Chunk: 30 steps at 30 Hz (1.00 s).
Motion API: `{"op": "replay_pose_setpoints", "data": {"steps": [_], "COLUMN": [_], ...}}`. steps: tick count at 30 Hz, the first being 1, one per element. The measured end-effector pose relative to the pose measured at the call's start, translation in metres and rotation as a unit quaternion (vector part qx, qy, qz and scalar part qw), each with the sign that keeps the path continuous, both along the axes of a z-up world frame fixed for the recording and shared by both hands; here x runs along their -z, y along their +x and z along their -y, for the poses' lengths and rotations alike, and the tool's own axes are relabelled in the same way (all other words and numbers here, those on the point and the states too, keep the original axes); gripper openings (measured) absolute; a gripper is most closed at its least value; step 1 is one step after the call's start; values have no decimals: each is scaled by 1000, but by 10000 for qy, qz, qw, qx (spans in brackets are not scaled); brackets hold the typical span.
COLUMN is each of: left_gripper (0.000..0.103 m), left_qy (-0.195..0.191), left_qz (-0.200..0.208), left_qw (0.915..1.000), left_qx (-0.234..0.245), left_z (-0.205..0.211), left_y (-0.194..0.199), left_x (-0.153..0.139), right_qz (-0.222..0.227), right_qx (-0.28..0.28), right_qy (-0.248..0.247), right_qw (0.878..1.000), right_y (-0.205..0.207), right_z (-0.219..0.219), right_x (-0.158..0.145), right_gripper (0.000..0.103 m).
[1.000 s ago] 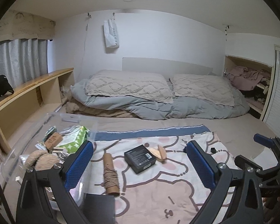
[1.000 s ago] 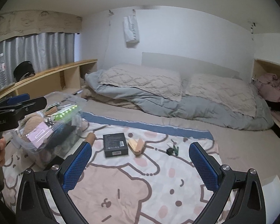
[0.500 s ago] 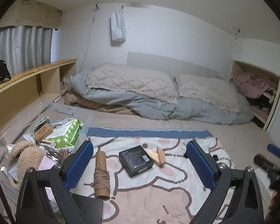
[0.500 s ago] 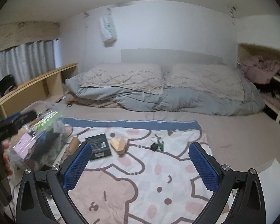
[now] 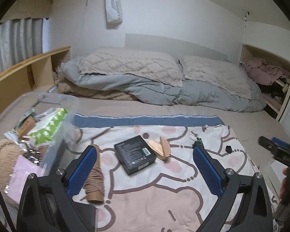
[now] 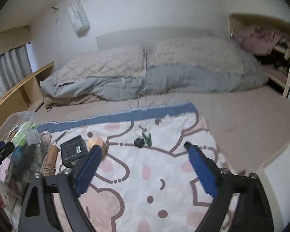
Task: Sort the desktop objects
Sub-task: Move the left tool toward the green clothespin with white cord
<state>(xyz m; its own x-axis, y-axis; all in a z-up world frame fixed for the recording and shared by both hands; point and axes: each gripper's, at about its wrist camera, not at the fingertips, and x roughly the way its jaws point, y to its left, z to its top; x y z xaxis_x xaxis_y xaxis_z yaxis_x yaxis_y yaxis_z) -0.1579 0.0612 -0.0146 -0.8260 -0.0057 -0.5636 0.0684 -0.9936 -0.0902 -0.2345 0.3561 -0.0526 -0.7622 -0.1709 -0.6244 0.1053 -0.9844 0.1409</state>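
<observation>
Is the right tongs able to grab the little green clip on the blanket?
Probably yes. The green clip lies in the open on the blanket, ahead of the right tongs, whose jaws are closing with nothing between them. Only a small black thing sits right beside it and might get nudged.

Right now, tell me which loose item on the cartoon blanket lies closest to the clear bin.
The cardboard tube wound with tan cord. It lies lengthwise right beside the clear bin, while the black box, tan pouch and green clip sit farther right.
</observation>
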Motion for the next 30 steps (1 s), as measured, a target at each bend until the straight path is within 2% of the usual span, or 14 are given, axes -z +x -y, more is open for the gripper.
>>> {"op": "replay_pose_setpoints", "data": {"steps": [4,6,8,10,13,18,20,28,30], "left_gripper": [89,83,80,76,69,53,46,37,31], "left_qy": [34,76,171,176,116,83,179,316,289], "left_qz": [95,166,257,337,454,722,808,1045,1105], "left_qw": [9998,9996,9990,9987,9977,9951,9937,9882,9858], "left_qx": [143,221,312,353,483,675,753,1078,1230], "left_z": [-7,-11,-14,-18,-23,-30,-32,-57,-69], "left_y": [-21,-33,-45,-59,-76,-107,-118,-158,-168], "left_x": [10,15,21,29,43,77,90,127,134], "right_qz": [158,279,426,599,750,869,901,1264,1325], "right_qx": [-54,-172,-266,-322,-413,-474,-454,56,140], "right_qy": [-29,-109,-198,-233,-257,-334,-377,-965,-1058], "right_qw": [9999,9994,9985,9974,9960,9945,9942,9873,9854], "right_y": [-22,-35,-46,-59,-77,-107,-122,-183,-195], "right_z": [3,5,7,11,18,22,22,1,-3], "right_x": [18,30,41,56,73,92,99,138,148], "right_gripper": [85,76,59,48,38,34,27,27,27]}}
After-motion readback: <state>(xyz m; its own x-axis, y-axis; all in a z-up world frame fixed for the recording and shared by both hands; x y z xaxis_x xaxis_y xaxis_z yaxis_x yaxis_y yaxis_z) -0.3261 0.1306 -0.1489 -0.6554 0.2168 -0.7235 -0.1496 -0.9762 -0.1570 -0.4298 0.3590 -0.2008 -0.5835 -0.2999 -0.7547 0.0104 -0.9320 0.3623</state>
